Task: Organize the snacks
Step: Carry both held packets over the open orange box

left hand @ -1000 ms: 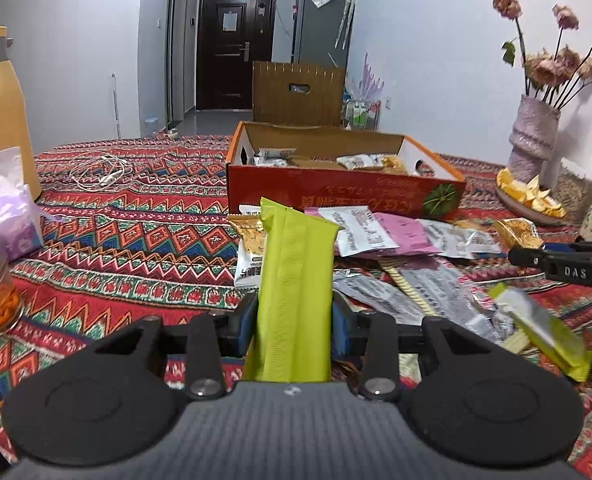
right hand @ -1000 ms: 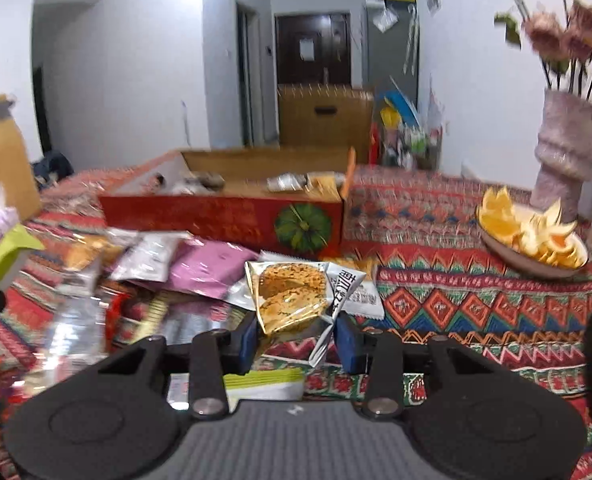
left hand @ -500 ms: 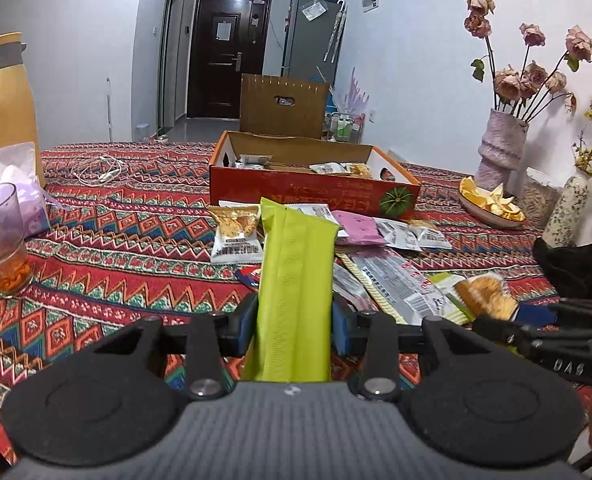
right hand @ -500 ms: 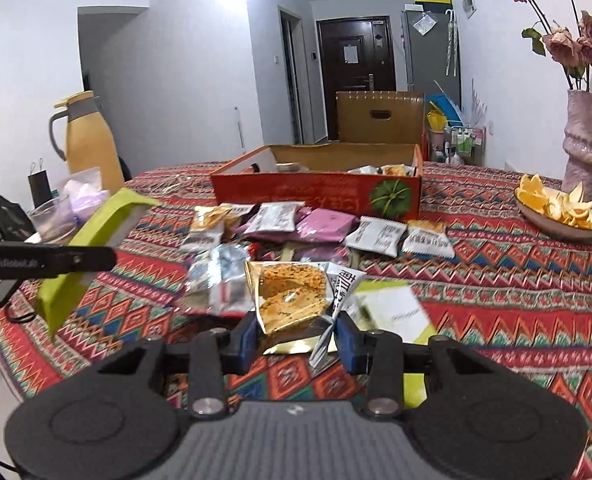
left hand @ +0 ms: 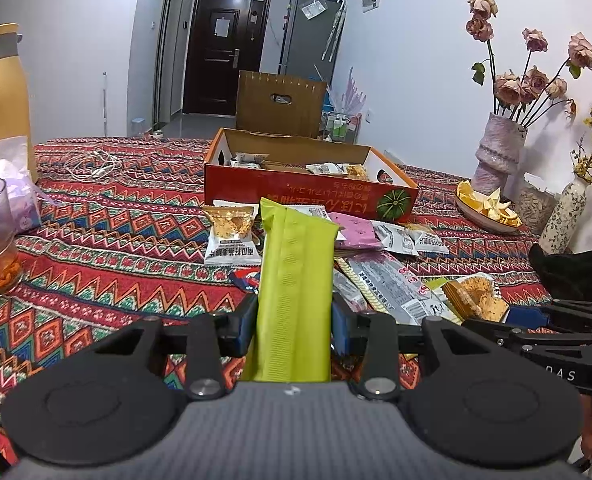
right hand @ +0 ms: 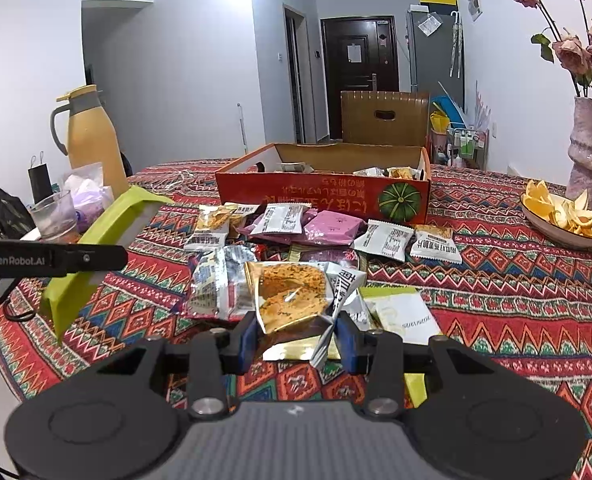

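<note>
Green snack pack (left hand: 294, 296) is sitting clamped in the left gripper (left hand: 292, 320), the red box (left hand: 308, 194) well ahead; it's sticking up tall, risking catching the box wall.

Right-wrist view: right gripper (right hand: 296, 336) is pinching a crumpled gold cracker packet (right hand: 292, 300) by loose foil, risking slipping out over the pile.

Free: bare tablecloth (left hand: 108, 248) at left of the frame.
Blocked: loose snack packets (left hand: 380, 240) at centre, red box (left hand: 308, 196) behind them.

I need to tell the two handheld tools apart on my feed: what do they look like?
Both look alike: black linkage arms, blue finger pads, a grey ribbed body with two round black discs. The left tool carries white "GenRobot.AI" lettering on its side; the right tool shows white letters "DAS". A black sleeve appears behind it.
</note>
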Available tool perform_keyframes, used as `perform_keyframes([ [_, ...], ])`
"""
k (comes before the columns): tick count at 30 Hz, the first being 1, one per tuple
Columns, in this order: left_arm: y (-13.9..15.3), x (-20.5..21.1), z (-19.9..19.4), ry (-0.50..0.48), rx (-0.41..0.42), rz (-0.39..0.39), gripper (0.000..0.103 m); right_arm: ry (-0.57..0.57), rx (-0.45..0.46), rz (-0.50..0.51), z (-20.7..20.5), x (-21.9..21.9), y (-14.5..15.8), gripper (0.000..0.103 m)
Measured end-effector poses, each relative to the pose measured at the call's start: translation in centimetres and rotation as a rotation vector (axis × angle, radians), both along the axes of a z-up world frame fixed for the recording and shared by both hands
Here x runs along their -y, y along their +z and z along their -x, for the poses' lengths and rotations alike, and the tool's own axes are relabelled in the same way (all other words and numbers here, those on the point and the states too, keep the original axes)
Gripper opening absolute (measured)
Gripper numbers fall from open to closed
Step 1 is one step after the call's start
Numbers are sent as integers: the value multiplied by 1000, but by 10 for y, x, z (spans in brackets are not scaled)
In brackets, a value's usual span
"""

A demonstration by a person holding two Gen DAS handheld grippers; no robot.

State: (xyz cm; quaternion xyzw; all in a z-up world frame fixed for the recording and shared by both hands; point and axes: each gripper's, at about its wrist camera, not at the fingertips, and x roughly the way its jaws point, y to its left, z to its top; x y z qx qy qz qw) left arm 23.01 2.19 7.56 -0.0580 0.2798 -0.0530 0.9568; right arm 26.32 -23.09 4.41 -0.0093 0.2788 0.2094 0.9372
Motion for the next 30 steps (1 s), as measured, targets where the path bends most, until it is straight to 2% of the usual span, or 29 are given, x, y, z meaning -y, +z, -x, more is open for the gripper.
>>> perform_keyframes([
  [5,4,-3,-30,-8,1,0,38,15,3,15,-24,-6,7,40],
  [11,27,-14,-89,-12,39,3,38,65,46,55,-70,-18,28,40],
  [16,41,-26,-154,7,52,-6,38,73,73,71,-121,-27,45,40],
  [24,40,-25,-265,-34,-25,18,38,87,35,53,-223,-43,56,41],
  [27,39,-16,-292,-45,-21,0,38,75,31,43,-257,-49,56,41],
  [30,40,-11,-314,-62,-24,16,38,75,17,31,-286,-53,56,41],
])
